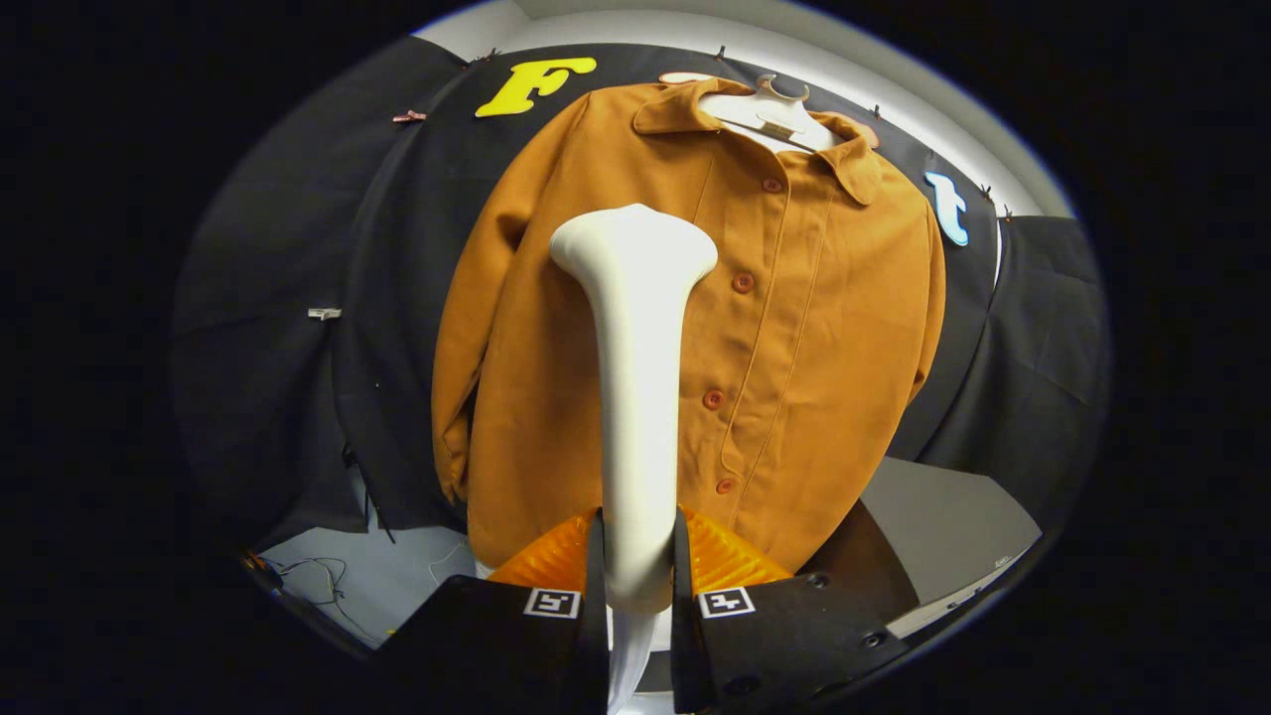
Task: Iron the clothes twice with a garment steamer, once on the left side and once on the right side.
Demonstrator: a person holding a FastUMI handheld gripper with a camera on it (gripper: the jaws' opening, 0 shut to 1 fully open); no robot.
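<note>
Two fingers of the gripper (638,586) squeeze the white handle of the garment steamer (635,397) from both sides — the handle sits tight between them. From there the steamer sticks out ahead of the fingers, and its wide, rounded head (634,243) is up in front of the brown shirt (794,328). That head covers the shirt's chest, just beside the row of buttons (742,283), on the side with the long hanging sleeve (477,357). I cannot tell if the head touches the cloth or is only near it. Hanging on a white hanger (770,111), the shirt is buttoned up, with black cloth (397,298) behind it. Below the shirt's bottom edge is a gray table (943,516) — some thin wires (318,576) lie on the surface under the sleeve.
</note>
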